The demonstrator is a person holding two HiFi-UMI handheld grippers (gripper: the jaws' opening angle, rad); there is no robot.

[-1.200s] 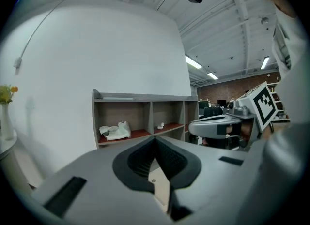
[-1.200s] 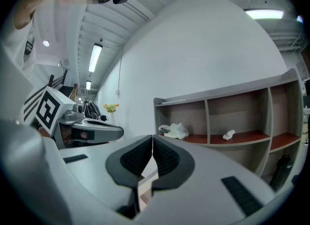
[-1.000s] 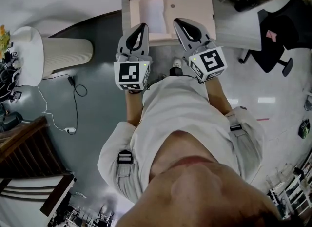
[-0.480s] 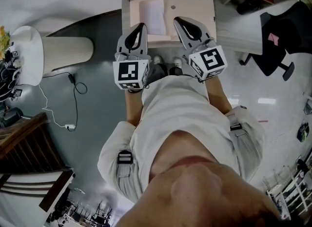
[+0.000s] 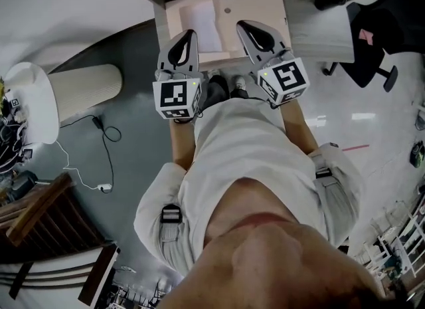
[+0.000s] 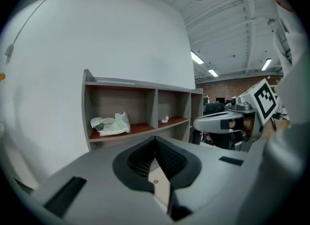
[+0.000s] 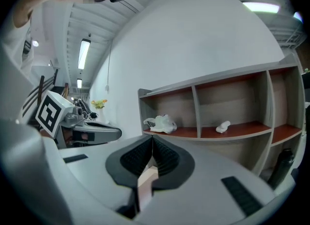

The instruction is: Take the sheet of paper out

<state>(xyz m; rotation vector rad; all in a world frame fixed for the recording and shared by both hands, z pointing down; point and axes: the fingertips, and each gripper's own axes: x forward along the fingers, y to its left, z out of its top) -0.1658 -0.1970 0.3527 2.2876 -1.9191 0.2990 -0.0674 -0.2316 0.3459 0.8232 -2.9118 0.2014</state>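
A white sheet of paper (image 5: pixel 199 25) lies on the left part of a light wooden top (image 5: pixel 255 8) in the head view. My left gripper (image 5: pixel 188 35) is shut and empty, with its tips over the front edge of that top, just below and left of the paper. My right gripper (image 5: pixel 243 28) is also shut and empty, to the right of the paper. In the left gripper view the left gripper (image 6: pixel 155 139) has its jaws together, and in the right gripper view the right gripper (image 7: pixel 152 139) does too. Neither gripper touches the paper.
A shelf unit (image 6: pixel 140 112) behind the wooden top holds a crumpled white bag (image 6: pixel 110 124) and a small white object (image 7: pixel 223 127). A ribbed white column (image 5: pixel 83 82) and a floor cable (image 5: pixel 106 138) are at left. A black office chair (image 5: pixel 375 32) stands at right.
The person has stepped a little nearer the wooden top, so the scene has shifted in the head view. Both grippers stay shut and level, side by side.
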